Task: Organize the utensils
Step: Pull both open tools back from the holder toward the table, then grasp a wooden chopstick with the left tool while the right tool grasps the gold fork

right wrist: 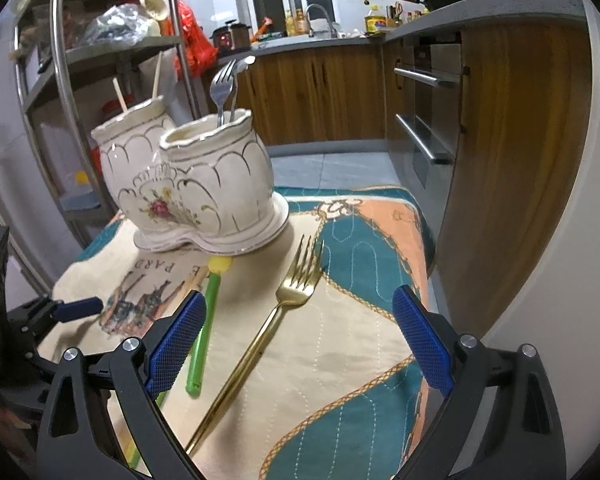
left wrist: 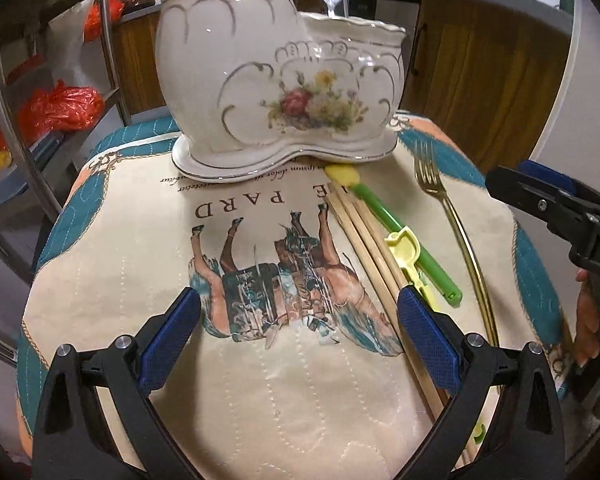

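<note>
While holder (right wrist: 188,184) already has forks (right wrist: 224,88) in front cup and sticks (right wrist: 156,72) in rear cup, I judge task part done. Left on mat (left wrist: 260,380): gold fork (right wrist: 276,312), chopsticks (left wrist: 364,248), green-yellow tools (left wrist: 404,236), all near holder base. My left gripper (left wrist: 300,344) wide, empty, over mat. My right gripper (right wrist: 296,348) wide, empty, straddling gold fork. Likely next pick: gold fork.

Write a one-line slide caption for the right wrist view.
Open right gripper hovers over a gold fork on the quilted mat, near a floral ceramic utensil holder.
</note>
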Demonstrator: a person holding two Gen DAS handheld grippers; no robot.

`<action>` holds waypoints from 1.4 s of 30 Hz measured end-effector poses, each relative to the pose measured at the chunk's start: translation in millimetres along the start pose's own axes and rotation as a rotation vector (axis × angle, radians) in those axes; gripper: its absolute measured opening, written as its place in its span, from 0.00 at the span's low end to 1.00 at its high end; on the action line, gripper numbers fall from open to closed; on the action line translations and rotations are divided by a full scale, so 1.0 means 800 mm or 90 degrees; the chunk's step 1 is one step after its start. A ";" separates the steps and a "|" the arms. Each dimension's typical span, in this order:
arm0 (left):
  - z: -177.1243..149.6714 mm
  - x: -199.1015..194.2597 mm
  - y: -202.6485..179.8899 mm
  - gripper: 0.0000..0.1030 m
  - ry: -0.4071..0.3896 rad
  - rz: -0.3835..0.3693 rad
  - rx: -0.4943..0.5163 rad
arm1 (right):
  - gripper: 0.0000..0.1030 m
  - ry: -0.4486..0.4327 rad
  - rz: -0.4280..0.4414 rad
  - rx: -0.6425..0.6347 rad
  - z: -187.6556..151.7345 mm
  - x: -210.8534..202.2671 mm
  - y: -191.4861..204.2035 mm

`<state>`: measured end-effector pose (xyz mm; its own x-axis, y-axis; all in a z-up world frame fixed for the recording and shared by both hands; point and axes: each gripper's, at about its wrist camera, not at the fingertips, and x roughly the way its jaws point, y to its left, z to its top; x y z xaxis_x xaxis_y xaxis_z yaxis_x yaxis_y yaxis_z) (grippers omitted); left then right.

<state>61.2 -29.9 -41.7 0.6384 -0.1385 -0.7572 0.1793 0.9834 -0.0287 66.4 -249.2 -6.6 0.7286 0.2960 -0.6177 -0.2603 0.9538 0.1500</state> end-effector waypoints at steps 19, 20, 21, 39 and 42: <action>0.006 -0.006 -0.017 0.35 0.006 -0.013 0.026 | 0.79 0.073 0.038 -0.027 -0.010 0.014 0.011; 0.006 -0.007 -0.019 0.23 0.005 -0.019 0.039 | 0.70 0.081 0.044 -0.029 -0.012 0.016 0.014; 0.006 -0.007 -0.021 0.19 0.008 -0.032 0.047 | 0.63 0.092 0.052 -0.036 -0.014 0.019 0.018; 0.009 -0.009 -0.021 0.08 0.034 -0.054 0.082 | 0.09 0.139 0.024 -0.067 -0.019 0.032 0.028; 0.002 -0.013 -0.020 0.07 0.041 -0.047 0.095 | 0.08 0.145 0.023 -0.077 -0.026 0.023 0.025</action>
<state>53.1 -44.6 -32.0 0.5714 -0.1968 -0.7967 0.3360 0.9418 0.0084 61.4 -225.9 -31.3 0.5601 0.2971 -0.7733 -0.3670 0.9259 0.0899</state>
